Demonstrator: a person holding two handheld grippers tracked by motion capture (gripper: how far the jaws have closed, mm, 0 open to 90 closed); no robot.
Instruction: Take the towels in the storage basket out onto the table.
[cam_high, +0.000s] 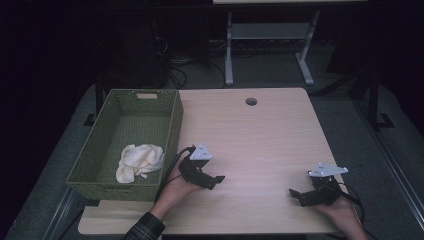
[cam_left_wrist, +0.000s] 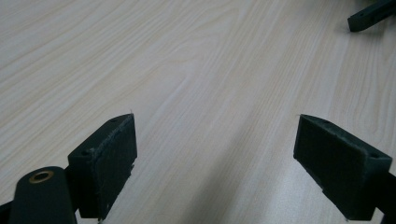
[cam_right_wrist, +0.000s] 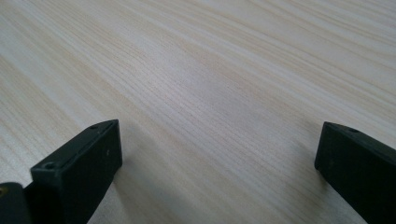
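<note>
With both the left gripper (cam_high: 216, 181) and right gripper (cam_high: 295, 194) gaping wide and empty over the bench (cam_high: 260, 135), reaching for the cloth (cam_high: 140, 161) risks snagging the basket (cam_high: 172, 135) wall.

One green woven basket (cam_high: 172, 117) stands on the one wooden table (cam_high: 260, 130). Inside the basket lies one cream cloth (cam_high: 140, 161). Right of the basket are two grippers: left gripper (cam_high: 216, 181), right gripper (cam_high: 295, 194).

Left gripper (cam_high: 216, 181) and right gripper (cam_high: 296, 194): black bodies, grey three-cornered top plates, black trailing cables; plaid sleeve (cam_high: 146, 228).
</note>
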